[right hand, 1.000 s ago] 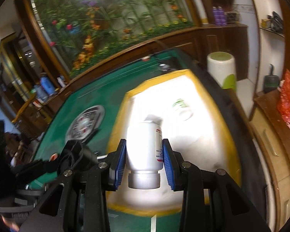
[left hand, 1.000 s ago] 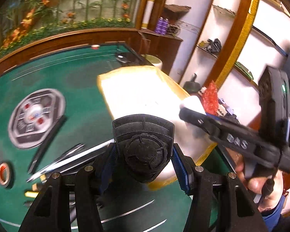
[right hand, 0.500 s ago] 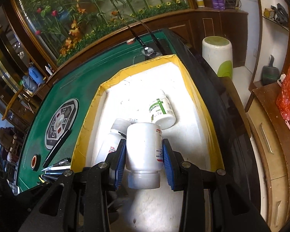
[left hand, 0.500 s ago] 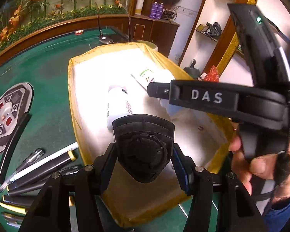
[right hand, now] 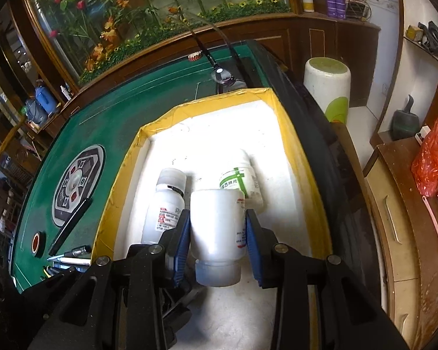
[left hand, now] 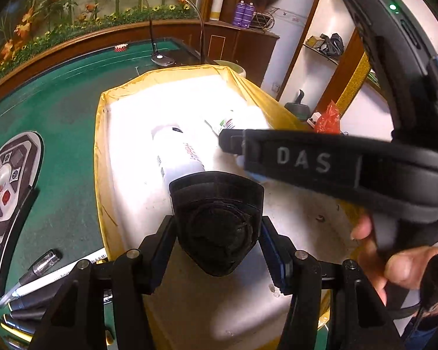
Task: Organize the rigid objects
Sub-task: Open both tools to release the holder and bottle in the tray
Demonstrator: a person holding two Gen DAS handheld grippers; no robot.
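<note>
**Two claws over the yellow-rimmed tray, each with a load**

While both claws hang above the white tray with yellow taped walls (right hand: 289, 134), much of its floor is lost to glare or blocked by the tools themselves. The right claw (right hand: 217, 233) is clenched on a white plastic bottle with a red-printed label (right hand: 216, 221), blue pads pressed to its two sides; the bottle's translucent cap points back toward the camera, and its far end covers part of what lies beyond. Just past the left pad lies a second white bottle with a red-and-black label (right hand: 166, 201), its lower half cut off by that pad. Ahead and slightly right of the held bottle lies a white jar with a green cross label (right hand: 239, 178), partly hidden behind it; whether the two touch cannot be told.

The left claw (left hand: 216, 239) grips a black, shield-shaped plastic piece with a round ribbed centre (left hand: 217, 221), which fills the gap between its blue pads and hides the tray floor beneath. Beyond it the red-labelled bottle shows, washed out. To its right, the other tool's black body crosses the view, held by a hand (left hand: 394, 262) whose fingers are half covered. Left of the claw, outside the tray on the green felt table (left hand: 58, 134), pens (left hand: 41, 268) lie clustered, cut off by the frame edge.
</note>
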